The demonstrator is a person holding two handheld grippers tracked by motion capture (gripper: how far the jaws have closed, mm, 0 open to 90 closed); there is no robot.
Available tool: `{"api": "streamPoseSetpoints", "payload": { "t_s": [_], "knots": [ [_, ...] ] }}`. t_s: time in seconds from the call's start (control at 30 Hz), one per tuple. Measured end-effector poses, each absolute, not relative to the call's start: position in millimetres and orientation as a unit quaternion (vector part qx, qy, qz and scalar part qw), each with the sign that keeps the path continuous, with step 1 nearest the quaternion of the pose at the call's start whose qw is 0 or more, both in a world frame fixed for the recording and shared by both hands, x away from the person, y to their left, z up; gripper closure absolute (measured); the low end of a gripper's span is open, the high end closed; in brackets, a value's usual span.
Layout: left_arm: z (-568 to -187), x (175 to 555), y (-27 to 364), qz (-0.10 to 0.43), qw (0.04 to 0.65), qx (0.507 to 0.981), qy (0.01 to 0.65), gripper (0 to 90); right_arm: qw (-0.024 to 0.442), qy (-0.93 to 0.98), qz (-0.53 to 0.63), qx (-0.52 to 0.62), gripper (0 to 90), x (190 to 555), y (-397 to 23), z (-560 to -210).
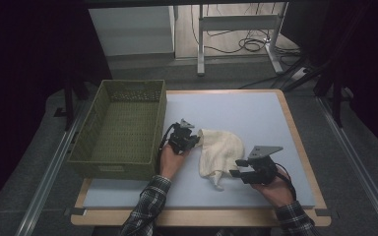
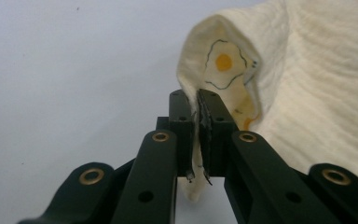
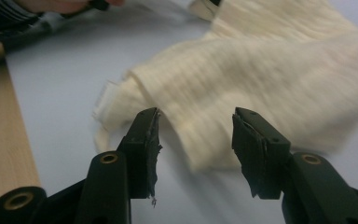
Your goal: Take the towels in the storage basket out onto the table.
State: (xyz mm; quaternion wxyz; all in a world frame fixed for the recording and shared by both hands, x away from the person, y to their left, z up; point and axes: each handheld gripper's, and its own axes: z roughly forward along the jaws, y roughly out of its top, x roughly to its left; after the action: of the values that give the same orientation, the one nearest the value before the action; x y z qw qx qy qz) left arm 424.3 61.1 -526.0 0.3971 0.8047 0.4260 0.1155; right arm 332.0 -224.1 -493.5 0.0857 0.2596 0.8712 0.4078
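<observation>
A cream cloth (image 1: 221,150) lies crumpled on the pale blue mat (image 1: 256,113). My left gripper (image 1: 197,139) is at the cloth's left edge. In the left gripper view the left gripper (image 2: 198,100) is shut on a raised fold of the cloth (image 2: 317,84), whose inner side carries a fried-egg print (image 2: 223,63). My right gripper (image 1: 236,167) sits at the cloth's near right corner. In the right gripper view the right gripper (image 3: 196,123) has its jaws apart, with an edge of the cloth (image 3: 270,70) lying between and beyond them, the pads not touching it.
A green woven basket (image 1: 113,169) stands empty along the mat's left side, close to my left hand. The table's wooden rim (image 3: 0,130) runs just outside the mat. Bare mat stretches behind and to the right of the cloth.
</observation>
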Motion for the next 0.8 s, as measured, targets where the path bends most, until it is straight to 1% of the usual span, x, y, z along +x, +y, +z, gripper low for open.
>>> {"api": "streamPoseSetpoints", "payload": {
  "t_s": [0.13, 0.2, 0.23, 0.3, 0.33, 0.37, 0.4, 0.57, 0.8],
  "knots": [
    [-530, 426, 62, 0.109, 0.397, 0.805, 0.428, 83.4, 0.079, 0.879, 0.401, 0.248, 49.7, 335, -206, -497],
    [-530, 425, 61, 0.110, 0.397, 0.805, 0.427, 83.4, 0.077, 0.883, 0.394, 0.245, 50.5, 338, -198, -502],
    [-530, 425, 60, 0.108, 0.398, 0.805, 0.427, 83.4, 0.078, 0.884, 0.391, 0.244, 54.3, 339, -195, -503],
    [-530, 425, 59, 0.111, 0.396, 0.808, 0.422, 83.5, 0.084, 0.890, 0.378, 0.240, 70.8, 340, -190, -506],
    [-529, 425, 59, 0.112, 0.396, 0.808, 0.421, 83.7, 0.089, 0.893, 0.370, 0.241, 80.4, 340, -188, -507],
    [-529, 425, 58, 0.112, 0.396, 0.808, 0.422, 83.9, 0.090, 0.894, 0.367, 0.243, 84.5, 340, -188, -507],
    [-530, 425, 58, 0.114, 0.394, 0.810, 0.418, 84.1, 0.090, 0.893, 0.368, 0.245, 86.4, 340, -188, -506],
    [-528, 426, 56, 0.122, 0.386, 0.816, 0.413, 85.2, 0.105, 0.882, 0.378, 0.260, 87.5, 344, -202, -493],
    [-522, 432, 53, 0.135, 0.379, 0.819, 0.409, 85.9, 0.123, 0.863, 0.391, 0.295, 87.4, 356, -237, -470]
  ]
}}
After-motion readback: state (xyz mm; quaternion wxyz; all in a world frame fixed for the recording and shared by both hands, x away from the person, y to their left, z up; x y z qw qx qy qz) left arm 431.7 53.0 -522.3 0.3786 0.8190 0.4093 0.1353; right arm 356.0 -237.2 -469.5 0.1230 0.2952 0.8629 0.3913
